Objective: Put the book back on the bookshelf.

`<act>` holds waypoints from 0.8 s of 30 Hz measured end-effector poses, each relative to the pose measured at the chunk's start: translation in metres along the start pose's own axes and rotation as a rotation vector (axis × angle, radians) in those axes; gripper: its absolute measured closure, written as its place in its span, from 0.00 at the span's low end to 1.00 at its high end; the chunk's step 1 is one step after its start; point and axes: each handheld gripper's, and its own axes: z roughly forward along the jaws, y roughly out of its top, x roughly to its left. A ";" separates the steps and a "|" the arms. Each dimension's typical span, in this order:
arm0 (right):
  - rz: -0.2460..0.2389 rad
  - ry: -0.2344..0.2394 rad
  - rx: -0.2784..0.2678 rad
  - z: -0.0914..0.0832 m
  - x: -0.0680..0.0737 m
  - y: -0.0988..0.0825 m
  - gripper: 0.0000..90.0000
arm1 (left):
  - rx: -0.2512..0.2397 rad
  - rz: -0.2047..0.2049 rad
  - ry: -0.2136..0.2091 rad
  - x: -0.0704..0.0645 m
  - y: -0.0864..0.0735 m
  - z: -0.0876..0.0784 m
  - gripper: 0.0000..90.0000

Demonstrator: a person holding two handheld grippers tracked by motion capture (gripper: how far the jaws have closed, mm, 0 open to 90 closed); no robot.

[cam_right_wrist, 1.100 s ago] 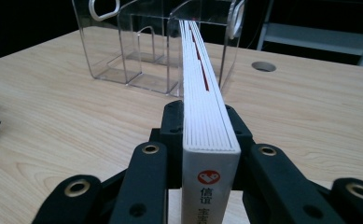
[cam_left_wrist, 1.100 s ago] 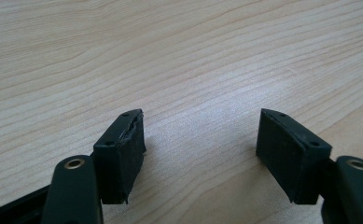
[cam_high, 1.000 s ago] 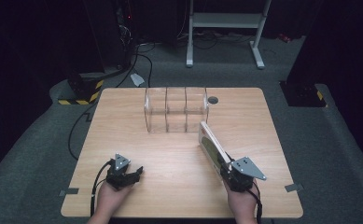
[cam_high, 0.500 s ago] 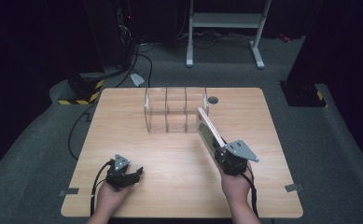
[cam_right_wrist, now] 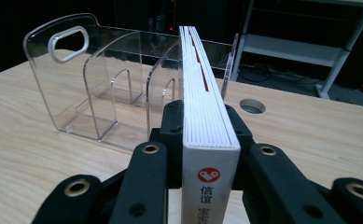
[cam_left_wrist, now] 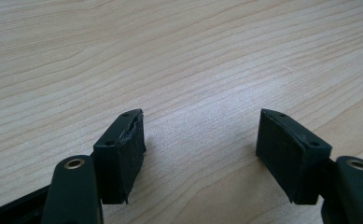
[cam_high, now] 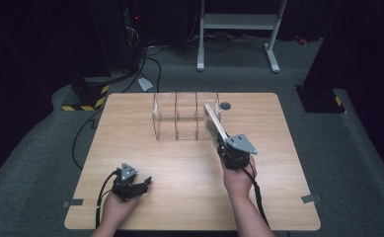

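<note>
My right gripper point(cam_high: 224, 143) is shut on a white book point(cam_high: 214, 125), held upright on its edge and pointing toward the clear acrylic file rack point(cam_high: 179, 116) at the table's far middle. In the right gripper view the book point(cam_right_wrist: 202, 112) stands between the black jaws, its spine with a red logo facing the camera, and the clear rack point(cam_right_wrist: 100, 88) with its dividers lies just ahead, to the left. My left gripper point(cam_high: 142, 183) rests low near the front left of the table, open. Bare wood shows between its fingers point(cam_left_wrist: 123, 154) in the left gripper view.
A round cable hole point(cam_high: 225, 105) sits in the wooden table point(cam_high: 130, 138) just right of the rack. Beyond the table's far edge stand a white metal stand point(cam_high: 239, 29) and cables on the dark floor.
The right gripper has carried the book forward and a little up, closer to the rack's right end. The left gripper has stayed in place.
</note>
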 end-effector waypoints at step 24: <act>-0.019 -0.092 0.059 0.073 0.011 0.024 0.84 | 0.000 0.001 -0.001 0.000 0.000 0.000 0.36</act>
